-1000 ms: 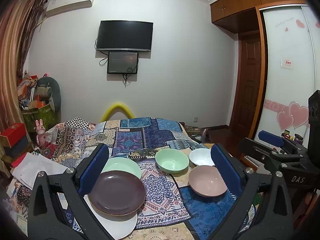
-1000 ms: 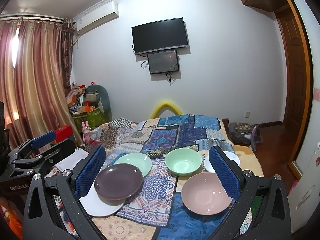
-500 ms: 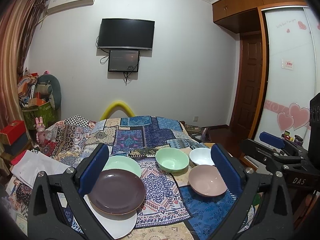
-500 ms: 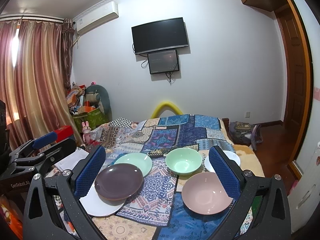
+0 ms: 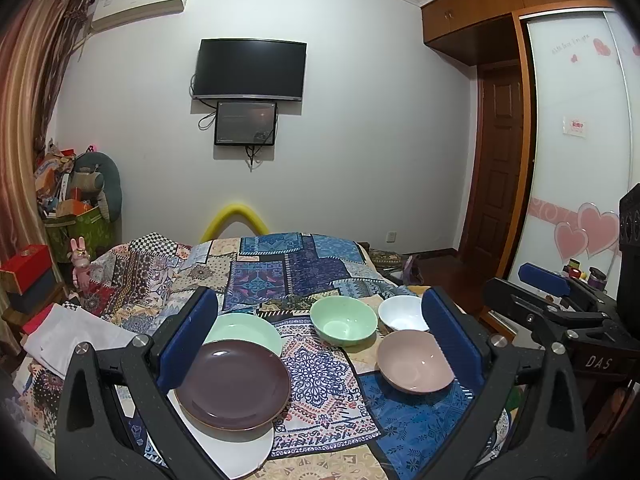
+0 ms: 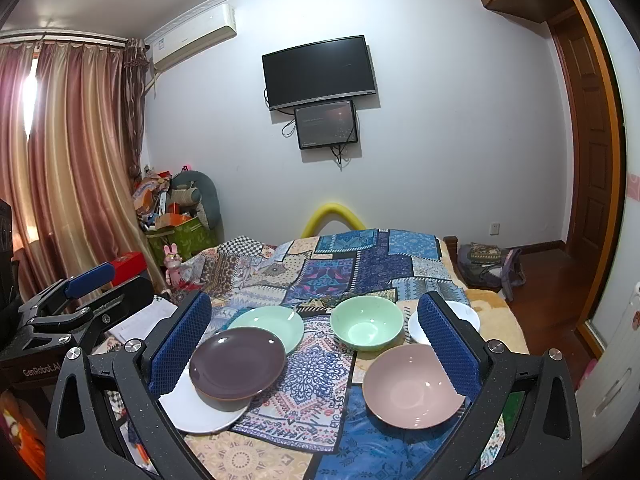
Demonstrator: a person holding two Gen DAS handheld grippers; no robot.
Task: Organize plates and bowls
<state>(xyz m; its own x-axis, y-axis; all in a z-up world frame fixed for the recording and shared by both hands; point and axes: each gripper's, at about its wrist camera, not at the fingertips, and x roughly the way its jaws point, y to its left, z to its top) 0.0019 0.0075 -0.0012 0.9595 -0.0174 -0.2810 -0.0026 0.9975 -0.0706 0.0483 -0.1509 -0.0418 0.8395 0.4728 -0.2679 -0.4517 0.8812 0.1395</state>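
Observation:
On the patchwork bedspread lie a dark purple plate (image 5: 234,386) (image 6: 236,362) resting partly on a white plate (image 5: 236,450) (image 6: 200,408), and a mint green plate (image 5: 244,330) (image 6: 270,326) behind them. To the right stand a mint green bowl (image 5: 344,320) (image 6: 366,328), a pink bowl (image 5: 414,360) (image 6: 412,386) and a white bowl (image 5: 402,314) (image 6: 466,316). My left gripper (image 5: 318,334) and right gripper (image 6: 314,334) both hover open above the near edge, holding nothing.
The bed (image 5: 280,264) fills the middle. A cluttered pile with a green bag (image 6: 182,232) sits at the far left by the curtains (image 6: 68,160). A wooden door (image 5: 500,160) and a sliding wardrobe (image 5: 580,140) stand on the right. A bag (image 6: 486,264) lies on the floor.
The left wrist view has tilted up slightly, so the dishes sit a little lower in it. The right gripper and all dishes are unmoved.

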